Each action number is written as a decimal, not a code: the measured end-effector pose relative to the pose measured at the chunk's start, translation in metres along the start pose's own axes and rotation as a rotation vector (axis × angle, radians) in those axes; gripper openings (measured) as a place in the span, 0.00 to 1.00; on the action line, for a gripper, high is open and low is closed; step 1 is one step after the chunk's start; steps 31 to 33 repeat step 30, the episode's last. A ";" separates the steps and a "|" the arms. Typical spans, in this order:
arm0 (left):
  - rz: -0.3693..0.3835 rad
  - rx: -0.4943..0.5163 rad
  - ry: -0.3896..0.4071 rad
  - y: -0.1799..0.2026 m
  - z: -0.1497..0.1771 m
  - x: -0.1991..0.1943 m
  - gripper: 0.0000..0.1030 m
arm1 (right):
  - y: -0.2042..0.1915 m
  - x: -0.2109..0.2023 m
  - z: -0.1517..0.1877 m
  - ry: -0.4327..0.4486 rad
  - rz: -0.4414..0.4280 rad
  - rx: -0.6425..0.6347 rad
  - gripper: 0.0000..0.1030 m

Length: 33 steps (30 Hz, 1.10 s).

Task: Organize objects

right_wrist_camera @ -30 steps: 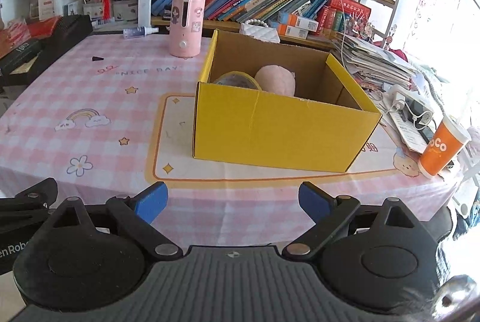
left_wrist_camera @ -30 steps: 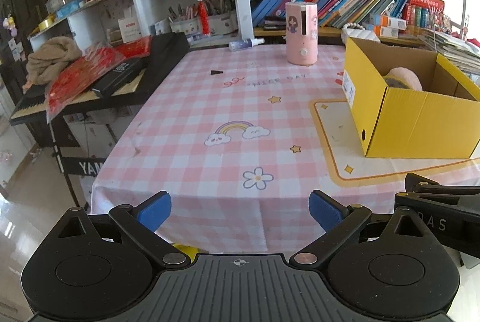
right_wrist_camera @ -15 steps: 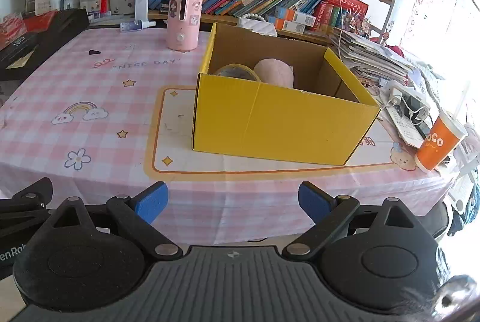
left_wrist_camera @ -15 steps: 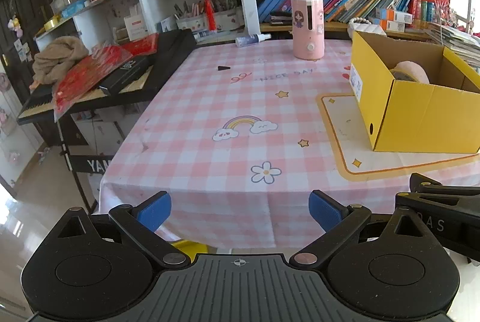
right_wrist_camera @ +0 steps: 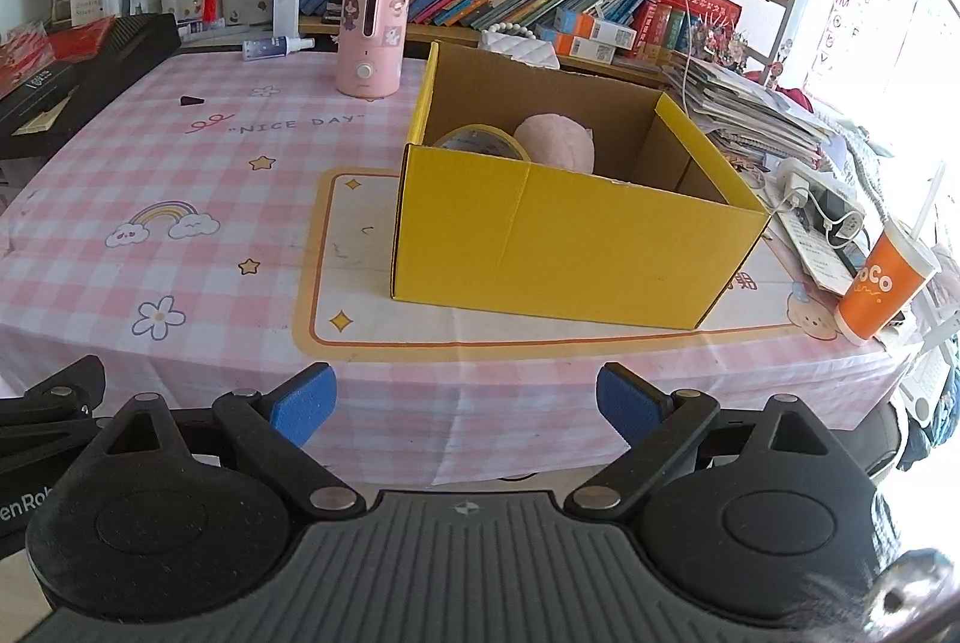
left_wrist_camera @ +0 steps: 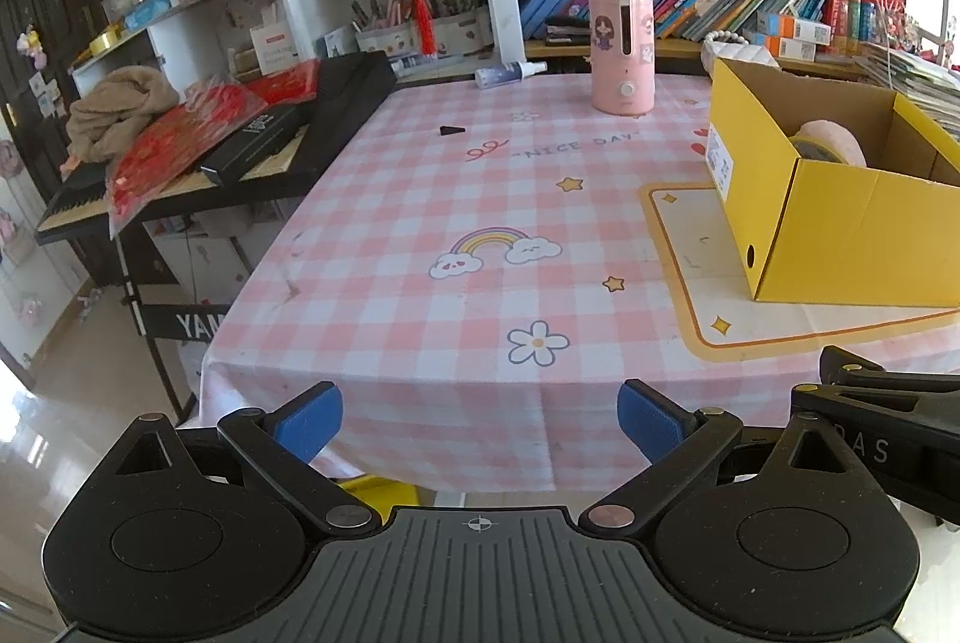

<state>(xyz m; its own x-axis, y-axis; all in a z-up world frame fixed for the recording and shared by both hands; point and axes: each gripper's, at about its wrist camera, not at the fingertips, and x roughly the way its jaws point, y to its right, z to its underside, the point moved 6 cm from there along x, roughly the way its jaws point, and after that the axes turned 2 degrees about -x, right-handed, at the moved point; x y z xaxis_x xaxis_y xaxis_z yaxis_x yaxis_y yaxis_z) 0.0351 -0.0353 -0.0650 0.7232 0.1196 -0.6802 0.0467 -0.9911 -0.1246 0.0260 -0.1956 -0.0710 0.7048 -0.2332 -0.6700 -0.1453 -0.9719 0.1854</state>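
Bright daylight glares from the right; sharp, fisheye-curved edges.

open yellow cardboard box [right_wrist_camera: 558,241]: upright on the cream mat panel of the pink checked tablecloth | roll of yellow tape [right_wrist_camera: 480,141]: inside, against near-left wall | round pink plush object [right_wrist_camera: 558,142]: inside, just beside the tape

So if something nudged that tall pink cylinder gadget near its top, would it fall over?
Probably. The tall pink plastic cylinder stands upright on a narrow base, so a high push would likely tip it, and then it could roll. Its smooth, rounded sides look slippery. It seems rigid; its weight can't be judged.
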 end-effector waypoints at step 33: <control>-0.007 -0.024 -0.028 0.002 -0.003 0.004 0.96 | -0.001 0.002 -0.004 0.011 0.012 0.014 0.90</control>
